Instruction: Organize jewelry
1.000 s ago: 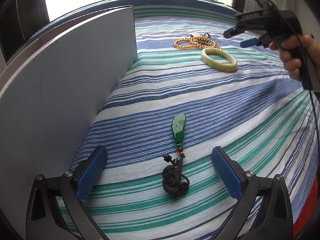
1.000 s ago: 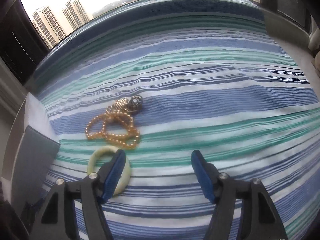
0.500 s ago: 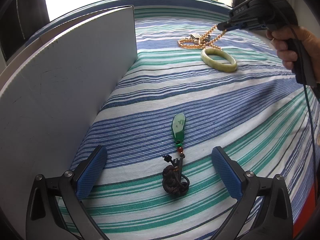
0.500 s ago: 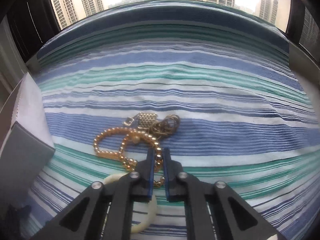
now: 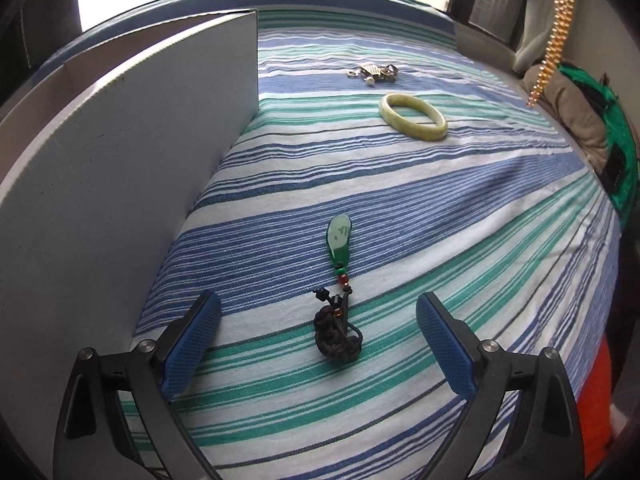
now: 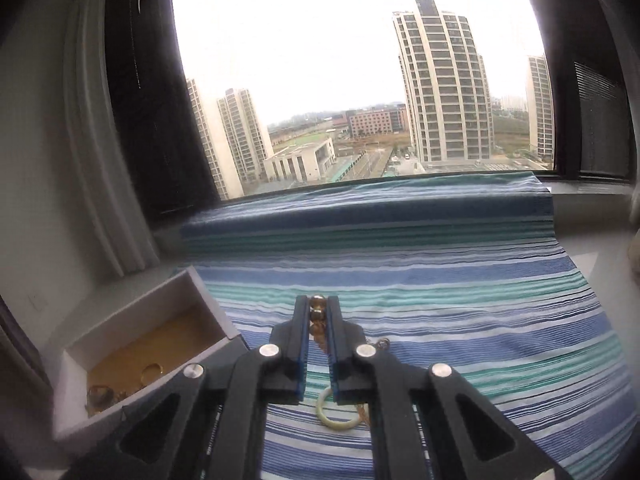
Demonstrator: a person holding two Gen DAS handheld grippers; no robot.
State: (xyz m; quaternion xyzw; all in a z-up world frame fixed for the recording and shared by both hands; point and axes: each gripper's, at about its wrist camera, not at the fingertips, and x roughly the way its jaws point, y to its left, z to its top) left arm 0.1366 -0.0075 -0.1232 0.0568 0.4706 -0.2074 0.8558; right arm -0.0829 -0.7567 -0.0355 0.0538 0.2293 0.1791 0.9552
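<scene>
The left hand-held gripper (image 5: 318, 344) hangs low over the striped cloth (image 5: 460, 240) with its blue pads spread wide, gripping nothing. Right between those pads sits the dark knotted cord (image 5: 336, 334) of a green pendant (image 5: 340, 238), and the pendant itself lies just past the cord, pointing away. A white box (image 5: 132, 168) stands along the left of the pendant, its tall wall running back across the cloth. Further out from the pendant there's a pale jade bangle (image 5: 413, 116) lying flat, and just beyond that a small heap of metal charms (image 5: 373, 71) with a little pearl.

The right hand-held gripper (image 6: 319, 312) is pressed together on a gold bead necklace (image 6: 318, 308), lifted well clear of the cloth; from the left camera you can see the strand (image 5: 554, 36) dangling up at the far right of the bangle. From the right camera, the box (image 6: 152, 340) is open at lower left, with a few rings (image 6: 151, 371) on its tan floor. The bangle (image 6: 335, 414) shows below the closed pads. Past the cloth's far edge there's a window with tower blocks (image 6: 440, 80) outside.
</scene>
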